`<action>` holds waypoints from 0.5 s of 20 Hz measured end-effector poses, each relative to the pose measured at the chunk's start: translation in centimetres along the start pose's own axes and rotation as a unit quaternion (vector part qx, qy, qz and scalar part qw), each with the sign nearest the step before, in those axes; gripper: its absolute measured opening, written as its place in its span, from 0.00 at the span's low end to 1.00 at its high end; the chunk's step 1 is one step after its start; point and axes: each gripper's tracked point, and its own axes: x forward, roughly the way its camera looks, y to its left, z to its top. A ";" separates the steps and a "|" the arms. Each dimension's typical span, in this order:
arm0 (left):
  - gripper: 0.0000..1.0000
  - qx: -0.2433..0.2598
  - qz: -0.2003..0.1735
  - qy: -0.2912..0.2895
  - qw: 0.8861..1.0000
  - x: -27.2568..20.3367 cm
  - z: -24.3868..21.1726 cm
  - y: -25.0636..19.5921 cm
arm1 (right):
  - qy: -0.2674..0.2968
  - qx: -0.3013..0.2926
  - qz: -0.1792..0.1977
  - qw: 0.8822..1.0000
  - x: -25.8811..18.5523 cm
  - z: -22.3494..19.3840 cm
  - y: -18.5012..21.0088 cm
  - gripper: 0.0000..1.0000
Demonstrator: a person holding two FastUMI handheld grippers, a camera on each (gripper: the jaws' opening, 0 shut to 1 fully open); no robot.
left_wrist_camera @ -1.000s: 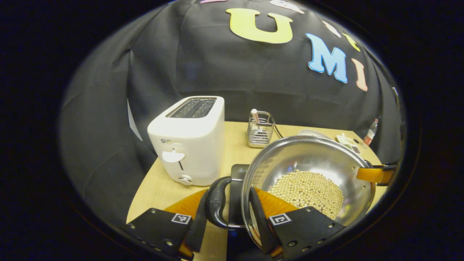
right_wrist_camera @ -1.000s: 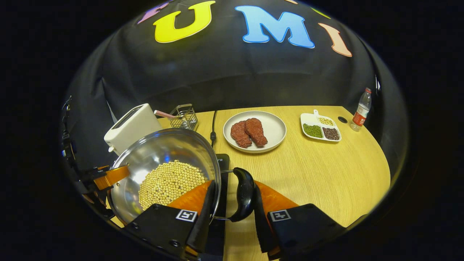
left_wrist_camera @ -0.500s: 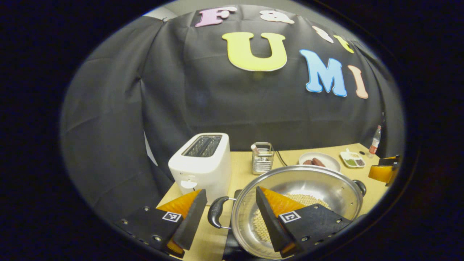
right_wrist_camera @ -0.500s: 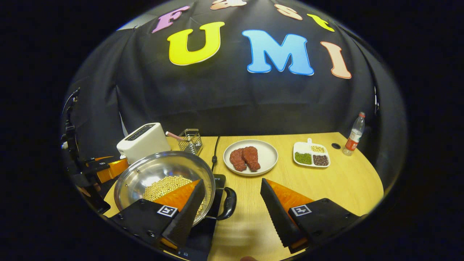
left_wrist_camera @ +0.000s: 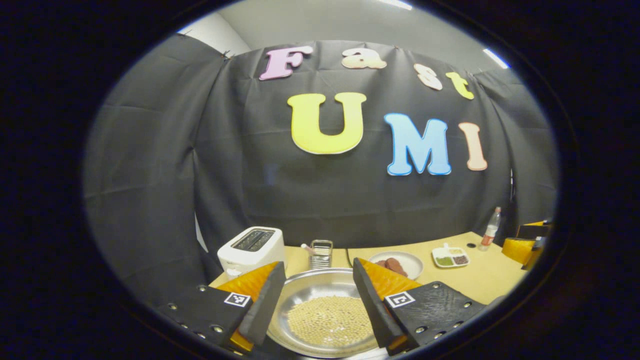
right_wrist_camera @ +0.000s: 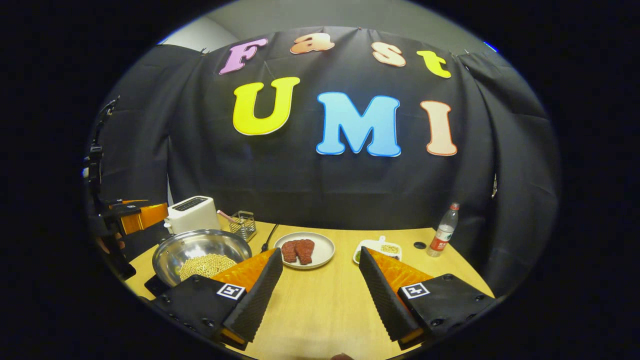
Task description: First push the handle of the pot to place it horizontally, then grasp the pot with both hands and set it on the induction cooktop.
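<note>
The steel pot (left_wrist_camera: 320,285) holds a layer of pale beans (left_wrist_camera: 330,320) and lies low in the left gripper view, between and beyond my left gripper's (left_wrist_camera: 317,264) open fingers. In the right gripper view the pot (right_wrist_camera: 192,247) rests on the black induction cooktop (right_wrist_camera: 152,285) at the table's left end. My right gripper (right_wrist_camera: 320,251) is open over bare table, well to the right of the pot. Both grippers are raised, back from the pot and holding nothing. The pot's handles are hidden behind the fingers.
A white toaster (right_wrist_camera: 192,212) and a wire utensil basket (right_wrist_camera: 243,225) stand behind the pot. To its right lie a plate of meat (right_wrist_camera: 305,250), a divided dish (right_wrist_camera: 380,247) and a bottle (right_wrist_camera: 442,235). The other gripper (right_wrist_camera: 135,217) hovers at the far left.
Both grippers let go of the pot's side handles, opened, and drew up and back. The pot stays on the cooktop and looks smaller and farther off now.
</note>
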 end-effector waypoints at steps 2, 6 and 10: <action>0.79 -0.001 -0.002 -0.018 1.000 -2.1 1.7 -2.7 | -0.018 -0.004 -0.003 1.000 -2.1 0.7 -2.3 0.94; 0.79 -0.004 -0.008 -0.051 0.999 -6.7 4.9 -7.7 | -0.054 -0.004 -0.007 0.999 -6.9 2.2 -6.5 0.98; 0.79 0.001 -0.013 -0.074 0.997 -12.1 7.3 -11.7 | -0.071 0.006 -0.005 0.997 -10.8 2.4 -10.0 0.98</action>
